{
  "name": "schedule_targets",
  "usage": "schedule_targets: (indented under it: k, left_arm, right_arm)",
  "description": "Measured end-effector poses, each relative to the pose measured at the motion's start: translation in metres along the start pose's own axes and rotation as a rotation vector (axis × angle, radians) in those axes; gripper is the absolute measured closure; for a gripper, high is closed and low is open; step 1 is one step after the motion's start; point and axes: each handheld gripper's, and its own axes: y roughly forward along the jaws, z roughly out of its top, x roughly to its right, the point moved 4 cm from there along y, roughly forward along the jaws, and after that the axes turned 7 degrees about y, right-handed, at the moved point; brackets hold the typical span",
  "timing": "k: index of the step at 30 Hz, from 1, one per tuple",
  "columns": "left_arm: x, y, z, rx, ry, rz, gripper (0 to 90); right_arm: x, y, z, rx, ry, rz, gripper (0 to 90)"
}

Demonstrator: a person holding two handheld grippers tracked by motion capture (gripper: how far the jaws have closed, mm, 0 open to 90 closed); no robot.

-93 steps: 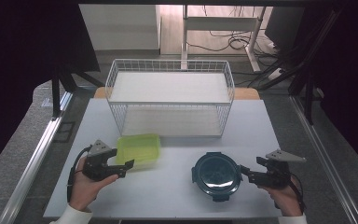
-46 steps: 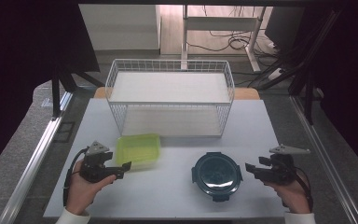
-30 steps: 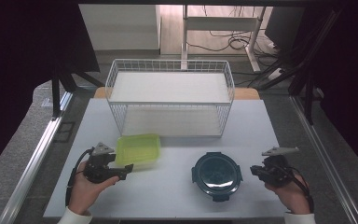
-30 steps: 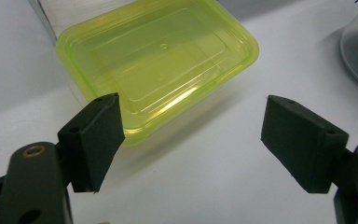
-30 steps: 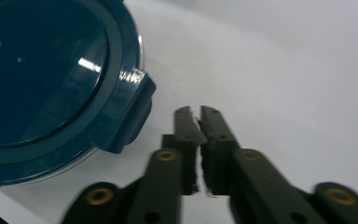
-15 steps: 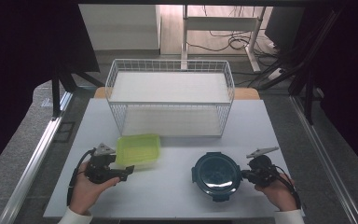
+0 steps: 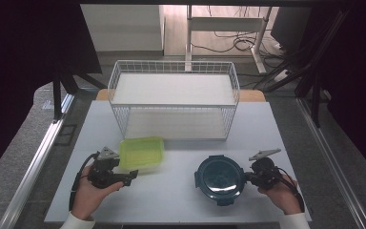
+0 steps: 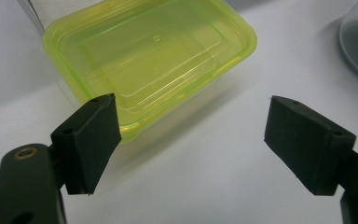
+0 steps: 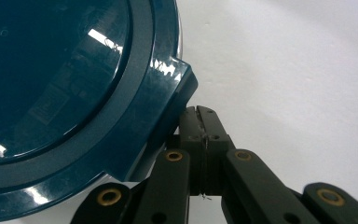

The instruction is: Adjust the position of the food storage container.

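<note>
Dark-teal round container (image 7: 219,177) is sitting on the white table (image 7: 171,210), front right, lid on. The right gripper (image 7: 249,177) has moved in vs. a few secs ago: it was hanging out nr the table's right edge w/ a clear gap, now its tips are touching the container's rim. In the right gripper view its jaws are pressed together w/ nothing between them, the tip (image 9: 199,122) butting up just under one of the lid's (image 9: 65,88) square tabs.

Left gripper (image 7: 128,178) is sitting about where it was, front left, held in the person's left hand (image 7: 91,193). In the left gripper view the jaws are spread wide, and one pad (image 8: 91,140) is overlapping the nr corner of the yellow-green box (image 8: 149,56); can't tell if it's touching. The box hasn't shifted, nor has the round container.

Counting: 2 grippers, 2 hands, 2 lidded containers (1 yellow-green rectangular (image 7: 141,152), 1 teal round), 1 white wire basket (image 7: 174,104) standing at the back of the table, behind both. The box is lying just in front of the basket's left end; the round one is well apart from it, to the right.
</note>
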Motion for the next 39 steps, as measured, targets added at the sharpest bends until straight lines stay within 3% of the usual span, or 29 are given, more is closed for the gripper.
schedule_targets:
  k: [20,29,39]
  left_arm:
    - [0.000,-0.002,0.001,0.029,0.008,0.014,19.3]
    - [-0.006,-0.004,0.001,0.042,-0.014,0.009,19.8]
    - [-0.008,-0.003,0.000,0.041,-0.017,0.014,19.7]
  right_arm:
    - [-0.032,0.010,0.008,0.014,-0.079,0.039,88.9]
    - [-0.053,0.017,0.015,0.014,-0.130,0.039,89.0]
    - [-0.071,0.020,0.017,0.011,-0.150,0.060,89.0]
